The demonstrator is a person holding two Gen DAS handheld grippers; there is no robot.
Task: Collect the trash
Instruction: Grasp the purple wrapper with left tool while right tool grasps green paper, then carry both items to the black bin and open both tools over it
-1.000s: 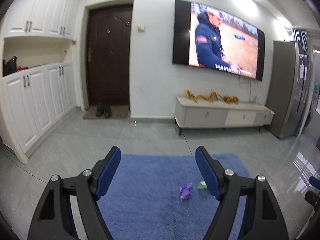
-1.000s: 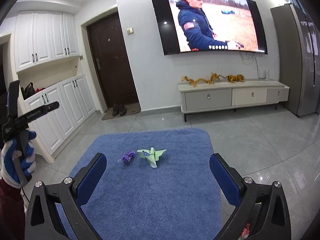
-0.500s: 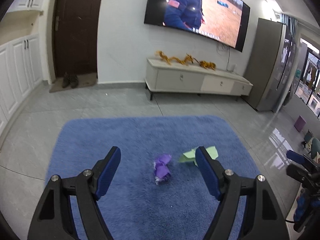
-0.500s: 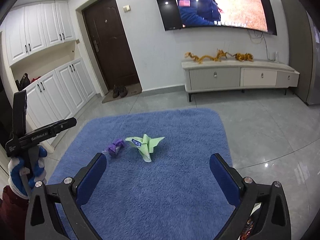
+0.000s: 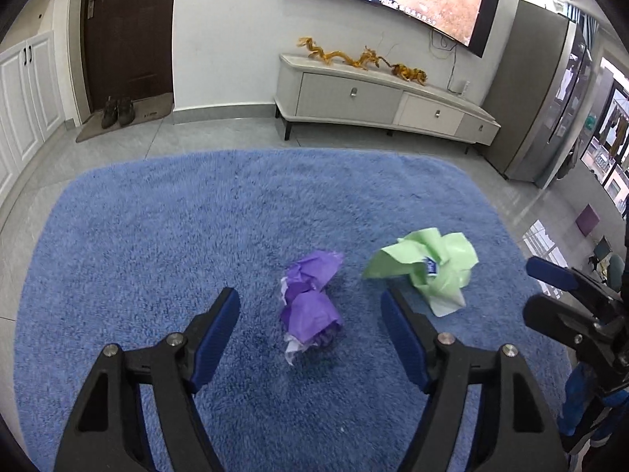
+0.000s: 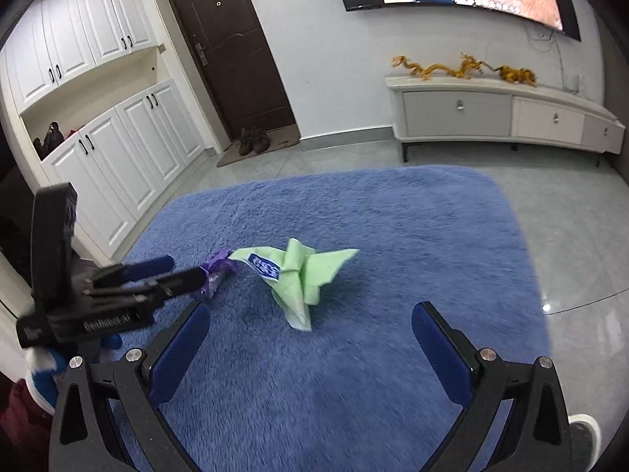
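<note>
While both tools hang over the blue rug (image 5: pixel 165 236), we judge the step in hand to be the approach: nothing is picked up yet. Left gripper (image 5: pixel 310 310) has its jaws spread either side of the purple paper wad (image 5: pixel 310 306); they have just been closing a little, wad between them, pads not touching it. Right gripper (image 6: pixel 310 338) stands wide apart, empty, aimed at the green wrapper (image 6: pixel 298 279), which lies just beyond its fingertips.

Next move, as we read it: lower the left tool until the pads flank the wad's middle, then squeeze. The right must advance and drop before it can pinch the green piece.

Purple wad: crumpled tissue-like paper, twisted at the waist, a white scrap showing at its near end; lies on the rug pile, near the centre. Green wrapper: thin creased film, folded into peaks, small blue-and-white label on one flap; just beside the wad, apart from it. Both look light and likely to crush or slip. No bin visible in either view.
</note>
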